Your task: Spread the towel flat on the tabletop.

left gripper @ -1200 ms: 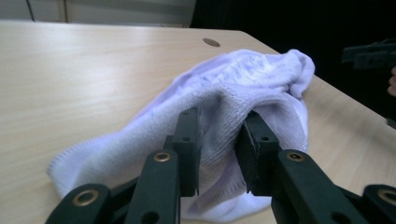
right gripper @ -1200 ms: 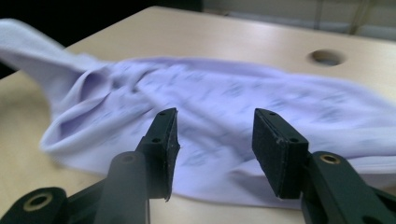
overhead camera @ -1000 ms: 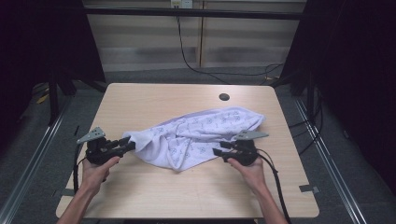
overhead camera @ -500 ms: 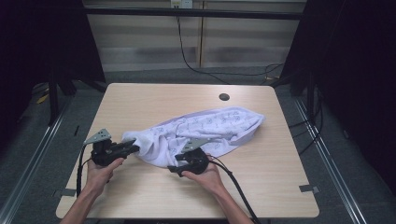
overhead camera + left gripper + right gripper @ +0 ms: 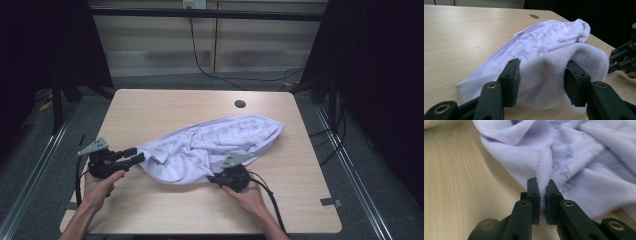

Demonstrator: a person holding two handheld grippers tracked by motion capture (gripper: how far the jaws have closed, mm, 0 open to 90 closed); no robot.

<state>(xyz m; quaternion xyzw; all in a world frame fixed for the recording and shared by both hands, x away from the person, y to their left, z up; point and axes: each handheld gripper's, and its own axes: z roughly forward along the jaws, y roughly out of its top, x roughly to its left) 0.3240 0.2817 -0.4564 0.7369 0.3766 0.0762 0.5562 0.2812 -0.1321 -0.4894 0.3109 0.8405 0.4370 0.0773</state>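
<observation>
Two grippers work one cloth (image 5: 210,145), a white printed garment that lies crumpled across the middle of the table (image 5: 165,105), running from the near left toward the far right. The right gripper (image 5: 220,176) sits at the cloth's near edge, and in the right gripper view its jaws have just closed on a stitched hem (image 5: 543,170): the fold stands pinched upright between the pads, so this one is gripping the cloth. Taking the hem rather than the loose body probably gives a firm, thick line to pull on, one that will not slip out.

The left gripper (image 5: 134,157) lies at the cloth's left end, pointing into it. In the left gripper view its jaws have just been opening and now stand apart, with a soft bulge of the cloth (image 5: 544,75) between them; the pads (image 5: 515,80) flank the fabric without clamping it, so it is open and holds nothing. My reading is that it has let go to look for a better bite, likely an edge or corner, while the right keeps the cloth anchored so that it does not slide on the smooth wood.

Both hands rest low on the table, which suits a cloth that lies flat. A small dark hole (image 5: 240,104) sits in the tabletop beyond the cloth, well apart from it.
</observation>
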